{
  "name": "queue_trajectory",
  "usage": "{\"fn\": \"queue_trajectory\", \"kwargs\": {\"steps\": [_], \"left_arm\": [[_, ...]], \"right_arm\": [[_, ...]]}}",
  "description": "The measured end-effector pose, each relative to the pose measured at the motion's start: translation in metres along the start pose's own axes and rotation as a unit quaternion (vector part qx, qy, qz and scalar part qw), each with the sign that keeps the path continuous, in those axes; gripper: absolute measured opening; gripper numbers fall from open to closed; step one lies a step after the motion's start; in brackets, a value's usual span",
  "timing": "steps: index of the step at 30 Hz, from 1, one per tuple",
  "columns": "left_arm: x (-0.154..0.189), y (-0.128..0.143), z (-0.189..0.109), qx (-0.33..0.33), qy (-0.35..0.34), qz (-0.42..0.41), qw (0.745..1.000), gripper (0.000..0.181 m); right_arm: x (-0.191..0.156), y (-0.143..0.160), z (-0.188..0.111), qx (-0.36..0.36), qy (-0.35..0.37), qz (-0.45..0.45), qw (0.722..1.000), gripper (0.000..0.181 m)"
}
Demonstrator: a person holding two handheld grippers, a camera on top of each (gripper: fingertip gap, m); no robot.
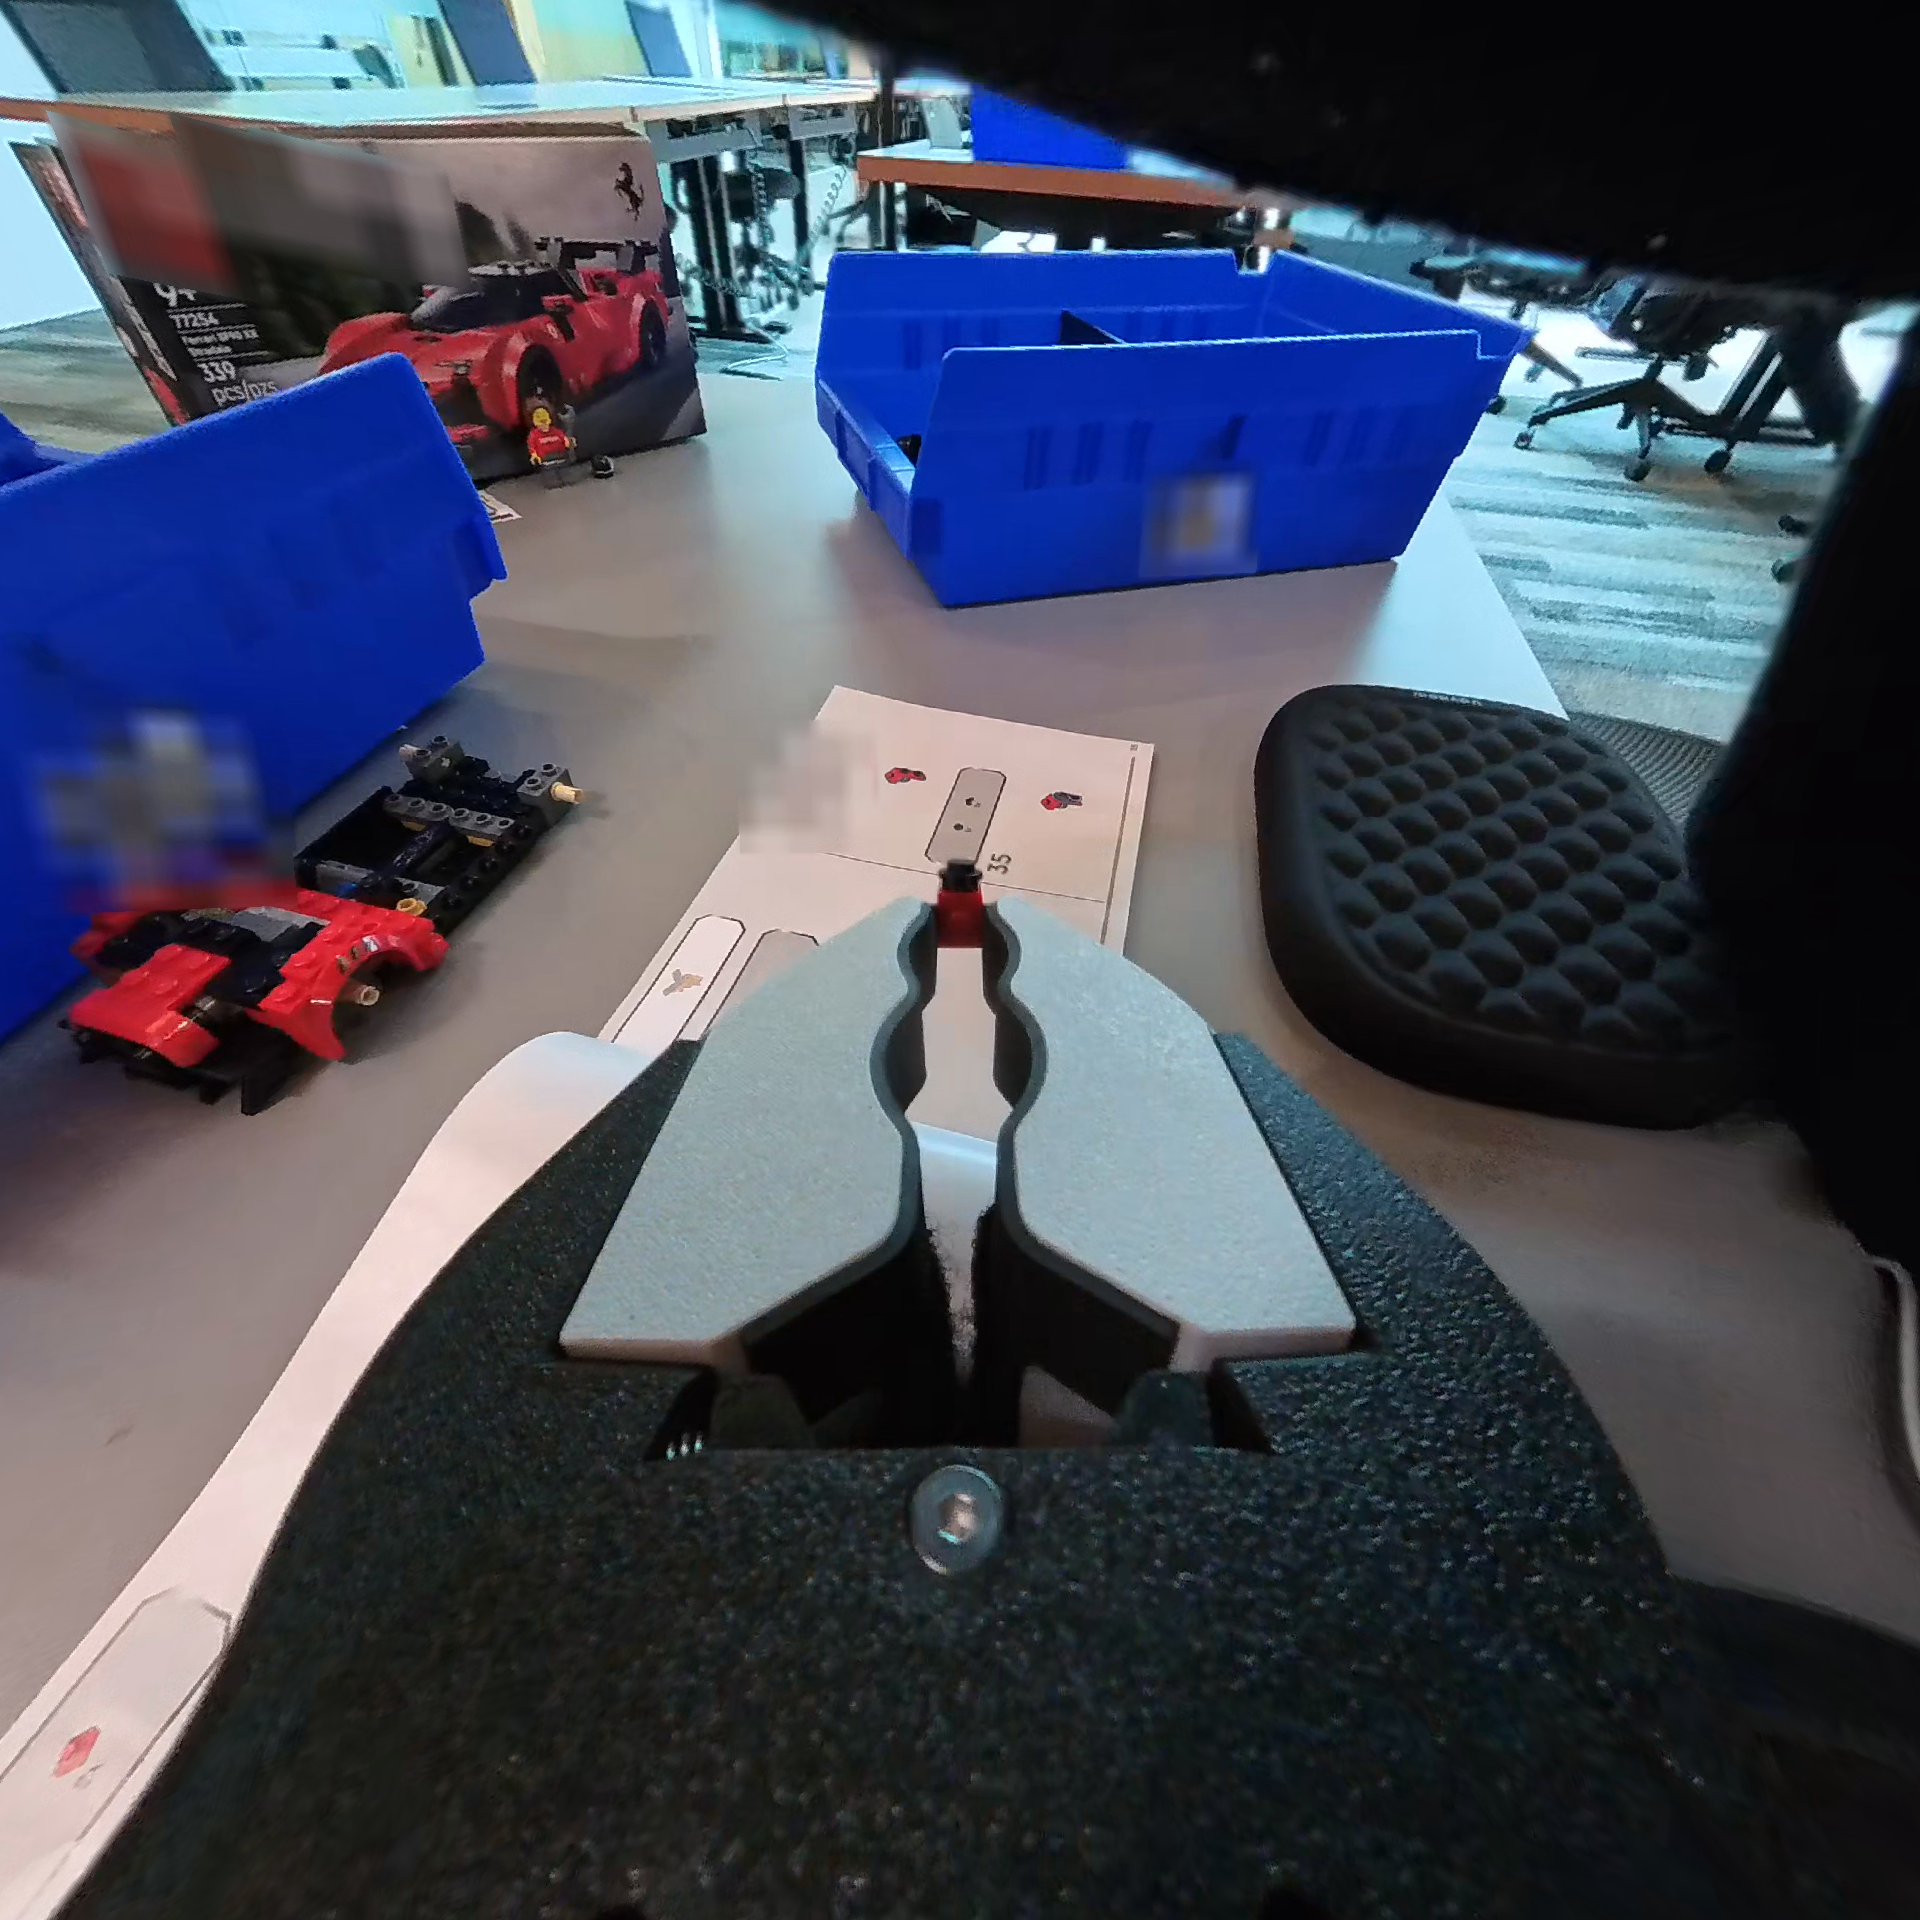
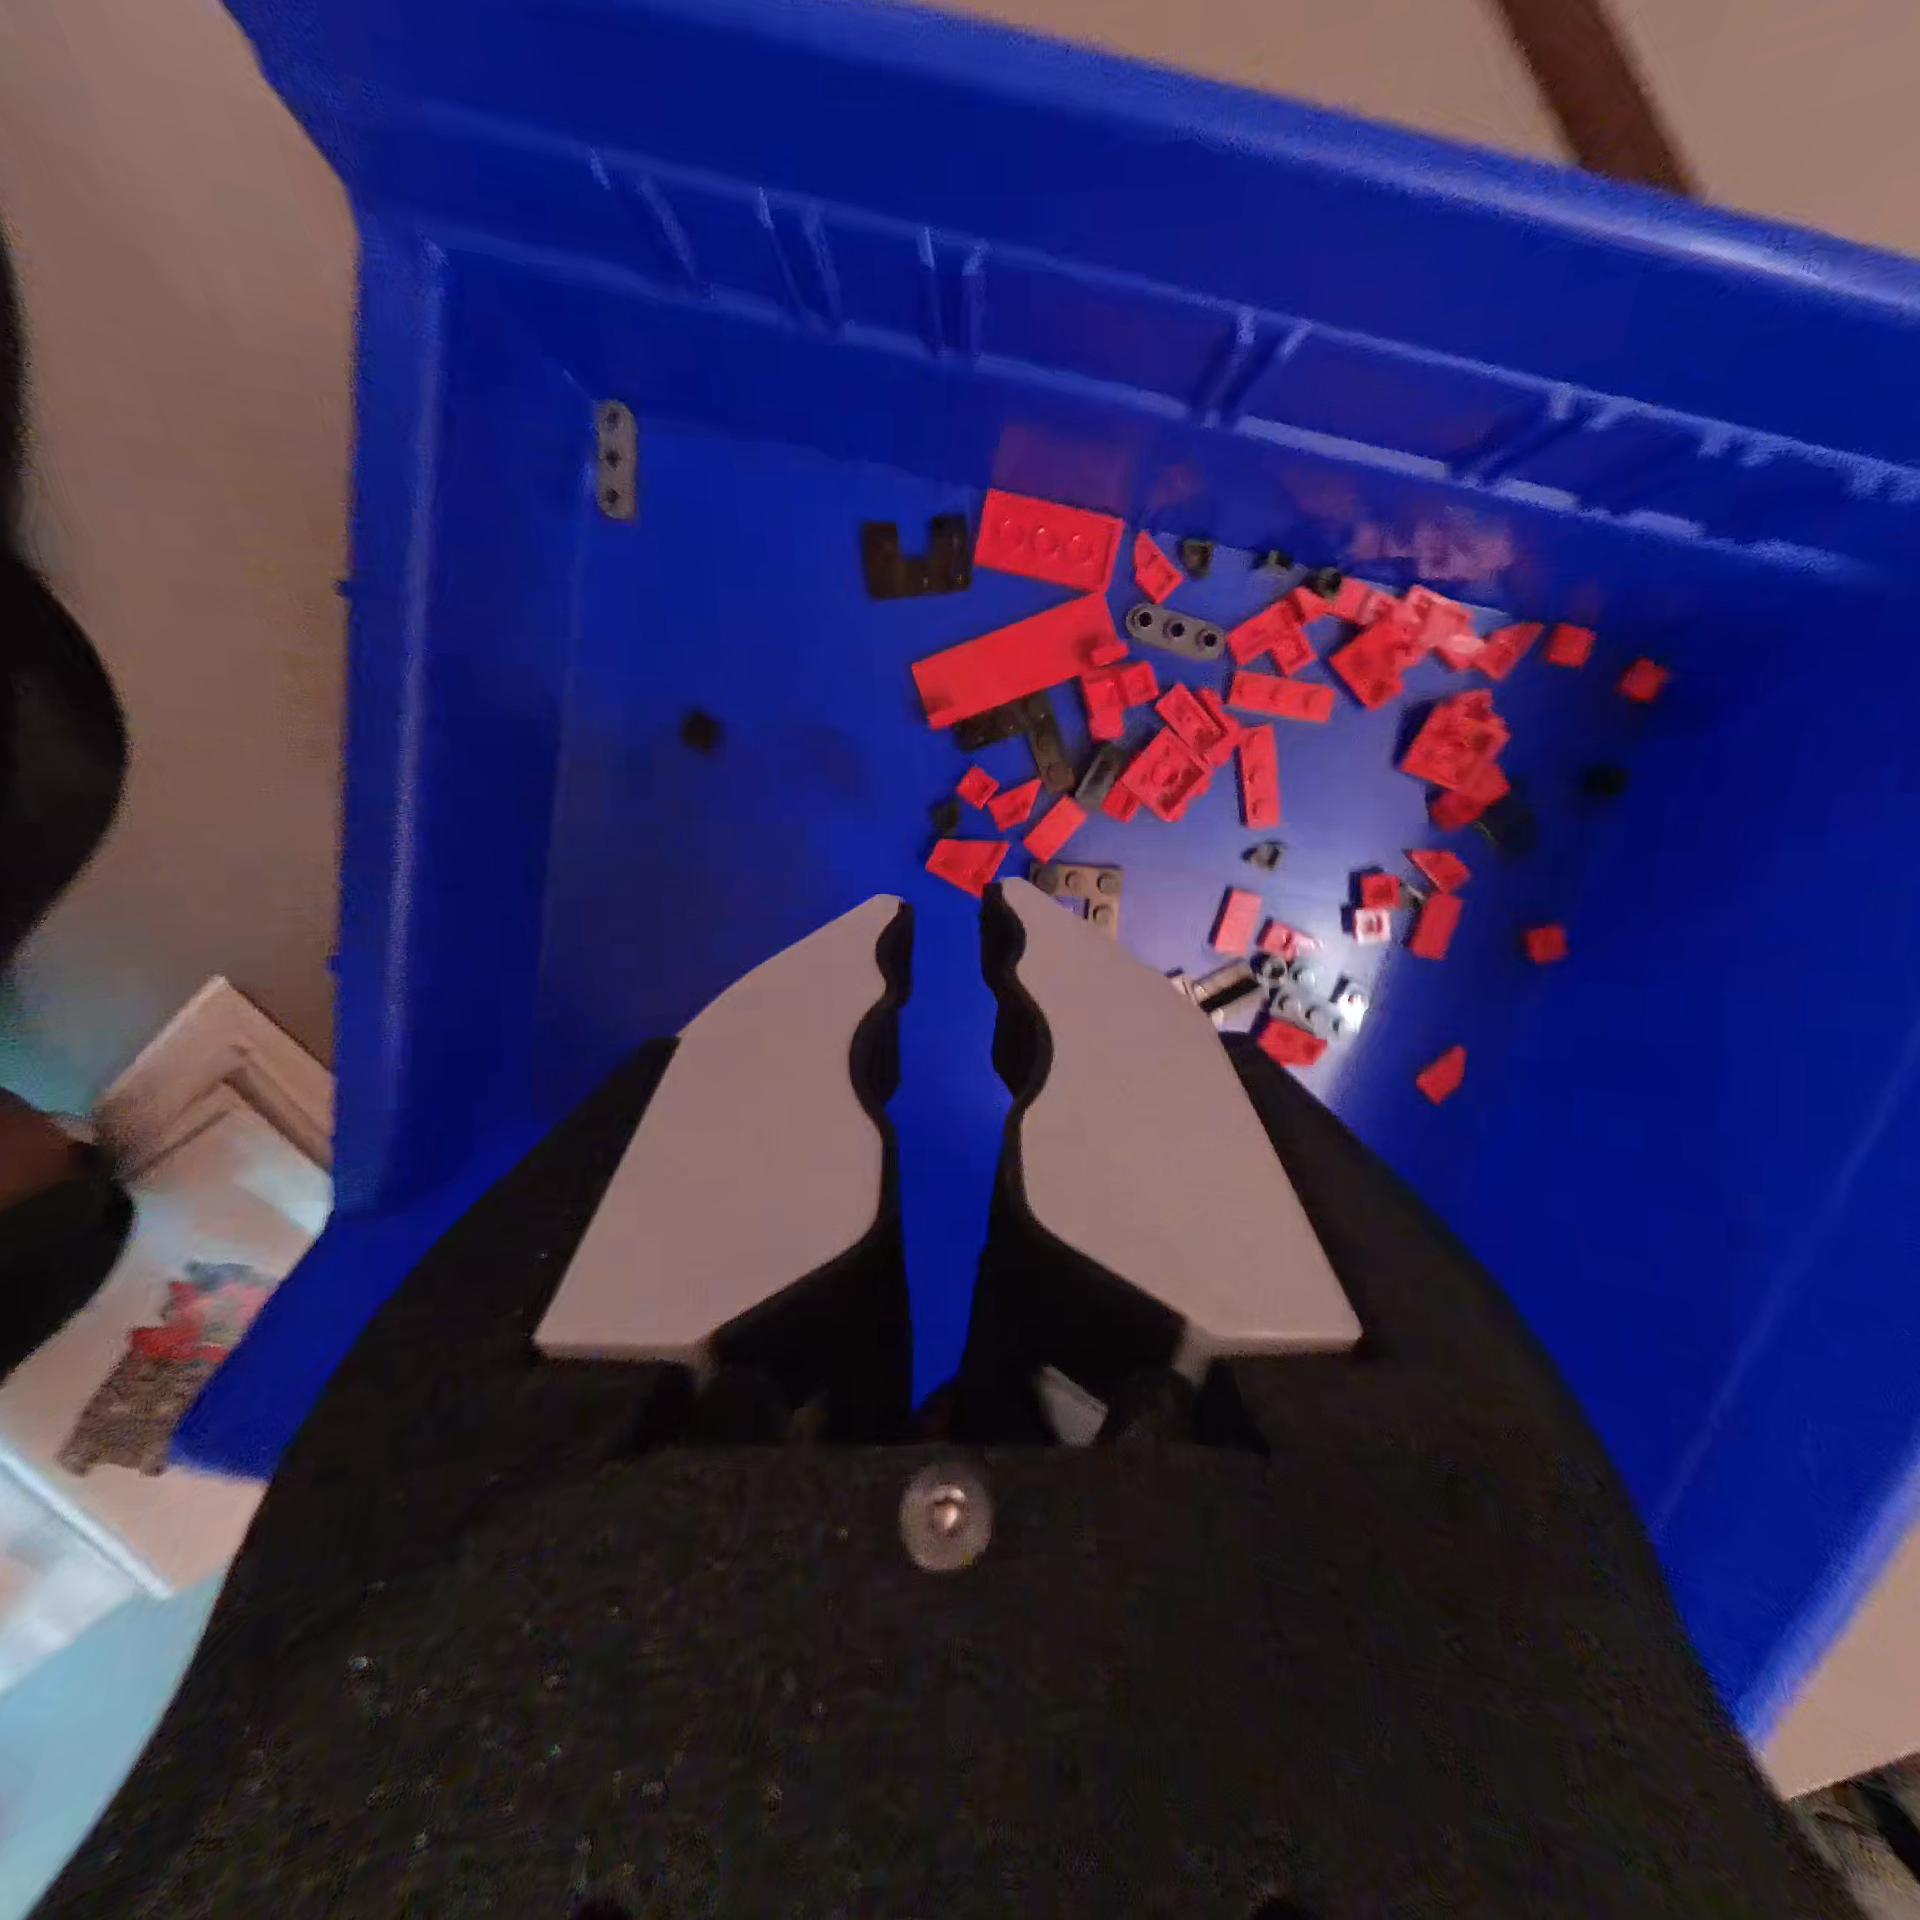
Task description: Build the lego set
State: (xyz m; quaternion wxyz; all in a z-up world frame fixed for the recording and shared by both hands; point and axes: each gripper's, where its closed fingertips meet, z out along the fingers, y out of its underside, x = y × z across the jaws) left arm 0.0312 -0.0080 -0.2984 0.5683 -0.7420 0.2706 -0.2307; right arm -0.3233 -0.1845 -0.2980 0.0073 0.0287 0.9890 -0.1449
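My left gripper [image 1: 958,920] is shut on a small red brick with a black piece on top [image 1: 958,906], held over the open instruction booklet [image 1: 997,800]. The part-built red and black car [image 1: 270,966] lies on the table at the left, with a black chassis section [image 1: 457,821] just behind it. My right gripper [image 2: 945,909] hovers over a blue bin [image 2: 727,665], its jaws slightly apart and empty. Many loose red, black and grey pieces [image 2: 1226,727] lie on the bin floor, mostly ahead and right of the fingertips.
A blue bin [image 1: 1164,436] stands at the back right and another [image 1: 229,561] at the left. The set's box [image 1: 416,291] stands behind, with a minifigure [image 1: 549,442] before it. A black padded cushion [image 1: 1486,904] lies right of the booklet. The table edge runs at the right. My right fingertips sit around 40 cm from my left ones. My left gripper is the nearer one to the black chassis section [image 1: 457,821]: about 20 cm, against 45 cm.
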Motion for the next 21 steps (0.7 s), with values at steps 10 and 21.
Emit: {"fn": "queue_trajectory", "kwargs": {"steps": [10,21], "left_arm": [[0.007,0.004,0.003,-0.023,0.008,0.01,1.0,0.007],[0.007,0.003,0.002,-0.02,0.009,0.005,1.0,0.007]], "right_arm": [[0.054,0.023,0.042,-0.066,0.028,0.007,0.997,0.035],[0.046,0.026,0.039,-0.063,-0.056,-0.009,0.996,0.062]]}}
